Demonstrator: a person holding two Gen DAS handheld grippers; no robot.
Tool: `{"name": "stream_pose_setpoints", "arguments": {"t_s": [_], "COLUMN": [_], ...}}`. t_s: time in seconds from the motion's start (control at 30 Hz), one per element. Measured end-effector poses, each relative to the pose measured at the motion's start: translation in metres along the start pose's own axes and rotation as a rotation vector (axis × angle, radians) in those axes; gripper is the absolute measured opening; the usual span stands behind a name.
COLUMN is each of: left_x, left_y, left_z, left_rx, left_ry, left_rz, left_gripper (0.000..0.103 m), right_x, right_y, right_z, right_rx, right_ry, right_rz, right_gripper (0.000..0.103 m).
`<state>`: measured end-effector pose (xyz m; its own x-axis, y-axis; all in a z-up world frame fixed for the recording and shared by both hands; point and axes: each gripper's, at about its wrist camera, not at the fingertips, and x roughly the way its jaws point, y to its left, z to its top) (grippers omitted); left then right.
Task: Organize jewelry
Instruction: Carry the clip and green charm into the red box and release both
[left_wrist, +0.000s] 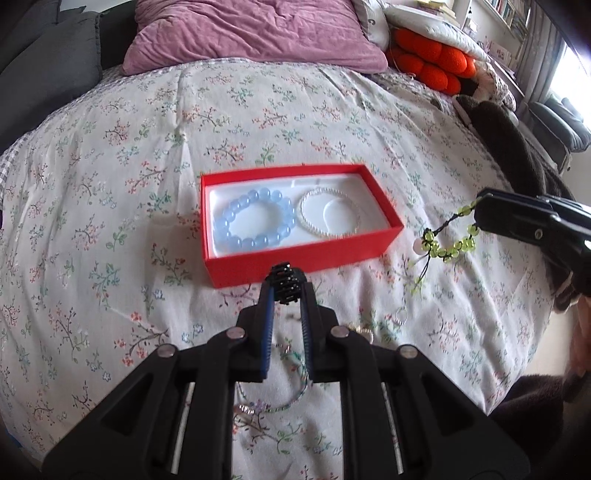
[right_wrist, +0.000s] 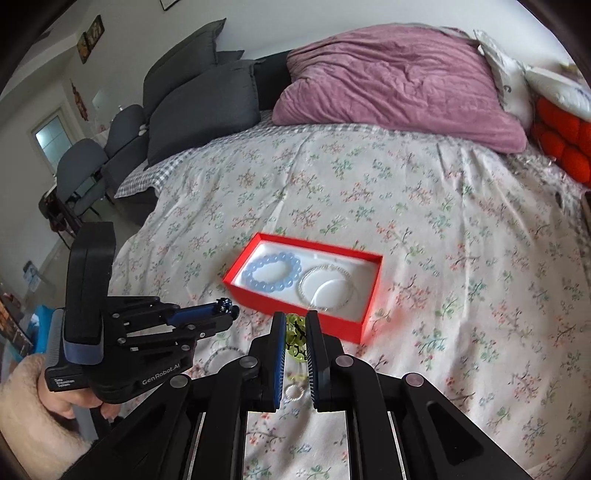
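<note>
A red box (left_wrist: 295, 258) (right_wrist: 255, 295) with a white lining lies open on the floral bedspread. In it are a blue bead bracelet (left_wrist: 255, 221) (right_wrist: 271, 273) and a white pearl bracelet (left_wrist: 328, 216) (right_wrist: 325, 290). My left gripper (left_wrist: 286, 288) (right_wrist: 225, 308) is shut on a black bead bracelet (left_wrist: 285, 286) just in front of the box's near wall. My right gripper (right_wrist: 295, 332) (left_wrist: 480, 210) is shut on a green bead bracelet (left_wrist: 448, 243) (right_wrist: 295, 338) with a black cord, held right of the box.
More jewelry lies on the bedspread near me: a thin beaded necklace (left_wrist: 291, 398), a small ring (left_wrist: 400, 315) (right_wrist: 293, 391) and a pale bracelet (right_wrist: 218, 360). A purple pillow (left_wrist: 251, 33) (right_wrist: 399, 77), grey cushions (right_wrist: 199, 96) and an orange cushion (left_wrist: 432, 62) lie at the bed's head.
</note>
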<state>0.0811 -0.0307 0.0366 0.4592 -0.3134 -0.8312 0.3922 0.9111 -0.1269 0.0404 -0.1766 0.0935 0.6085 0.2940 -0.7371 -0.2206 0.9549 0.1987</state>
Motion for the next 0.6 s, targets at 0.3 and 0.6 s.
{"name": "stream_pose_setpoints", "arguments": {"t_s": [0.3, 0.6], "left_x": [0.011, 0.027], "left_y": [-0.002, -0.008], "left_z": [0.028, 0.045], "left_rx": [-0.056, -0.011], "left_ry": [-0.03, -0.062], "left_rz": [-0.016, 0.01], "left_gripper": [0.015, 0.015], "right_x": [0.009, 0.025], "right_y": [-0.004, -0.011], "right_z": [0.021, 0.036], "right_rx": [0.027, 0.07], "right_ry": [-0.064, -0.098], "right_rz": [-0.055, -0.08], "right_gripper": [0.01, 0.01]}}
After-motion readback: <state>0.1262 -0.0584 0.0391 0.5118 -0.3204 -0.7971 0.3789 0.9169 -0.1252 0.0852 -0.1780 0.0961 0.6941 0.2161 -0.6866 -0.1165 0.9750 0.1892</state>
